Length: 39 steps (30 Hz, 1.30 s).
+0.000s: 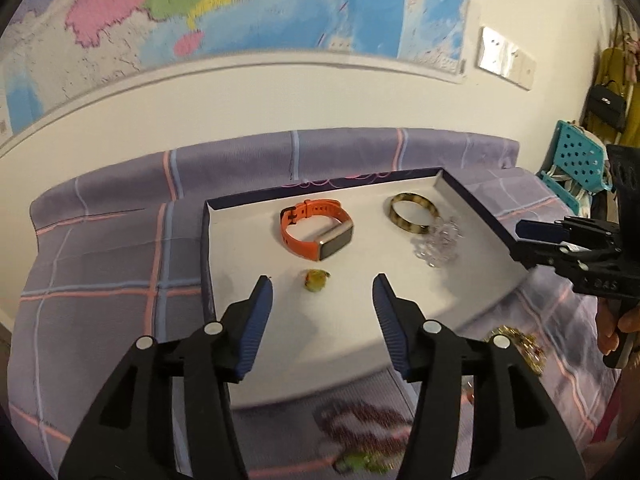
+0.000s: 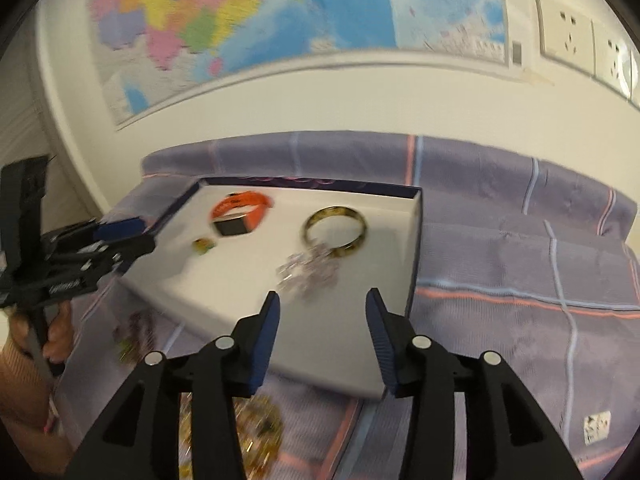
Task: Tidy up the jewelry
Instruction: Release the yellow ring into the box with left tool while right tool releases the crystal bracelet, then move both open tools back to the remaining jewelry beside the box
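A shallow white tray (image 1: 248, 240) (image 2: 352, 344) with dark blue walls lies on the checked purple cover. In it rest an orange-strapped watch (image 1: 316, 229) (image 2: 240, 214), a tortoiseshell bangle (image 1: 414, 211) (image 2: 334, 226), a clear crystal bracelet (image 1: 438, 245) (image 2: 310, 272) and a small green-yellow piece (image 1: 316, 281) (image 2: 204, 245). My left gripper (image 1: 323, 285) hovers open above the tray's near part, nothing between its fingers. My right gripper (image 2: 323, 300) is open too, empty, just short of the crystal bracelet. Gold jewelry (image 1: 516, 346) (image 2: 248, 432) lies on the cover outside the tray.
A dark beaded piece (image 1: 360, 424) and a green item (image 1: 360, 462) lie blurred on the cover near me. A white wall with a map (image 1: 240, 8) and sockets (image 2: 568, 32) stands behind. A teal stool (image 1: 576, 160) is at the right. A small white scrap (image 2: 598, 426) lies on the cover.
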Each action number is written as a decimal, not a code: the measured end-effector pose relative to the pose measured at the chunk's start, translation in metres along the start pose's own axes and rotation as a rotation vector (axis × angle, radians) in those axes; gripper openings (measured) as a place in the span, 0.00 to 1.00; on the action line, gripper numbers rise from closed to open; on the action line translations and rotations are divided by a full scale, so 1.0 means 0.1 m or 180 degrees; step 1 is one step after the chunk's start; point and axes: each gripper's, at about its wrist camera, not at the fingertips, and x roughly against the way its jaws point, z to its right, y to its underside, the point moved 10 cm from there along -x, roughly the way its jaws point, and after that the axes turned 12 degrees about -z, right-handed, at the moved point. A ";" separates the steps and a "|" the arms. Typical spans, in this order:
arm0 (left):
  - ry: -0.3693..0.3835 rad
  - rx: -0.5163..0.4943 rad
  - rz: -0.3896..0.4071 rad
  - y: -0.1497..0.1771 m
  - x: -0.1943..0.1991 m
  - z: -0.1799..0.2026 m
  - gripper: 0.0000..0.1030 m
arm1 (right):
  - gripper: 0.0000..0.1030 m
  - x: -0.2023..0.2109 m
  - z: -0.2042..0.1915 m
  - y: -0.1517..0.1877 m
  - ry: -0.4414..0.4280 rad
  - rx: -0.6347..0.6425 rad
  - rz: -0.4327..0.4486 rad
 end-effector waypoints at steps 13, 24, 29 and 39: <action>0.0121 -0.0045 -0.0119 0.58 0.09 0.25 0.51 | 0.28 0.07 -0.40 0.94 -0.0220 0.0240 -0.0458; 0.0169 0.0056 -0.0187 0.76 0.08 0.23 0.51 | 0.29 -0.02 -0.38 0.93 -0.0366 -0.0066 -0.0483; 0.0168 0.0064 -0.0194 0.79 0.09 0.22 0.51 | 0.11 -0.04 -0.39 0.93 -0.0375 -0.0067 -0.0523; 0.0187 0.0090 -0.0188 0.82 0.11 0.19 0.51 | 0.09 0.24 -0.36 0.87 -0.0356 -0.0047 -0.0257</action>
